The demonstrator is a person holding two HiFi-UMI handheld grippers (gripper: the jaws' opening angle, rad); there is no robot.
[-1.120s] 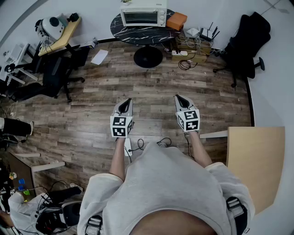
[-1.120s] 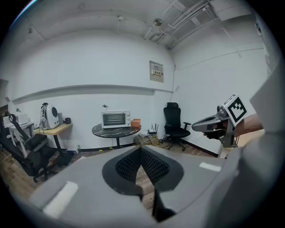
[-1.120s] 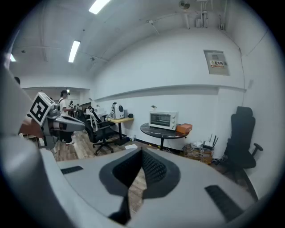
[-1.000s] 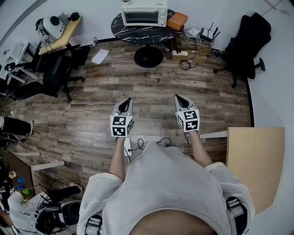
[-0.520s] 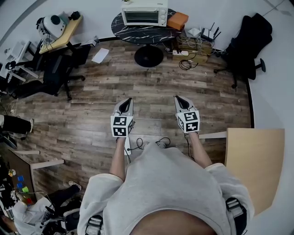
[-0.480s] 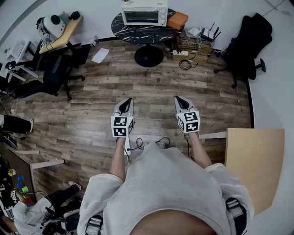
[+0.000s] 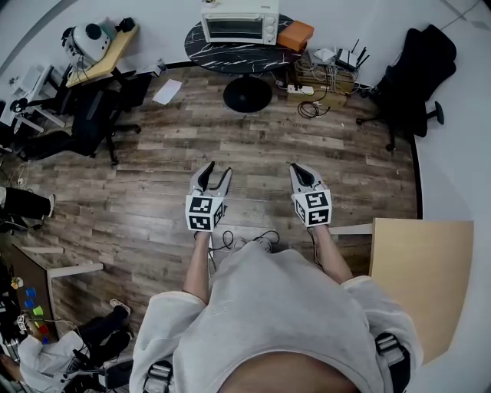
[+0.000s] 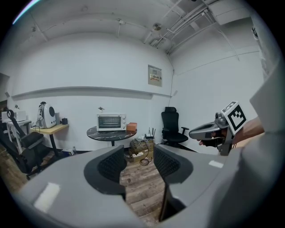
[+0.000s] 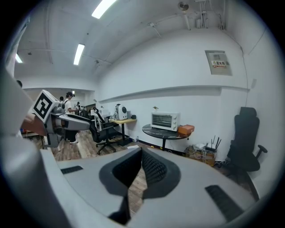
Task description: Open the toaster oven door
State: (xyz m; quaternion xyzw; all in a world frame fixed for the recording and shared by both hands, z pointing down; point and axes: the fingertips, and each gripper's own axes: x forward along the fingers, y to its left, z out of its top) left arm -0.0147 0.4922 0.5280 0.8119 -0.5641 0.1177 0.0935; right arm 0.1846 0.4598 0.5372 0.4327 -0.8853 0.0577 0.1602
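The white toaster oven (image 7: 239, 21) stands with its door closed on a round black marble table (image 7: 238, 55) at the far wall, across the wooden floor. It also shows far ahead in the left gripper view as the toaster oven (image 8: 111, 121) and in the right gripper view as the toaster oven (image 9: 165, 120). My left gripper (image 7: 212, 177) is held at waist height far from it, its jaws opening with nothing between them, and the left gripper (image 8: 138, 162) shows a wide gap. My right gripper (image 7: 302, 173) hovers beside it, shut and empty, and the right gripper (image 9: 140, 165) has its pads together.
An orange box (image 7: 295, 34) sits beside the oven. Cables and boxes (image 7: 318, 83) lie on the floor right of the table. A black office chair (image 7: 418, 73) stands at the far right, another chair (image 7: 92, 123) at the left. A wooden desk (image 7: 420, 284) is close on my right.
The left gripper's jaws have sprung apart from shut to wide. Both grippers stay at about the same place over the floor; the right one remains shut.
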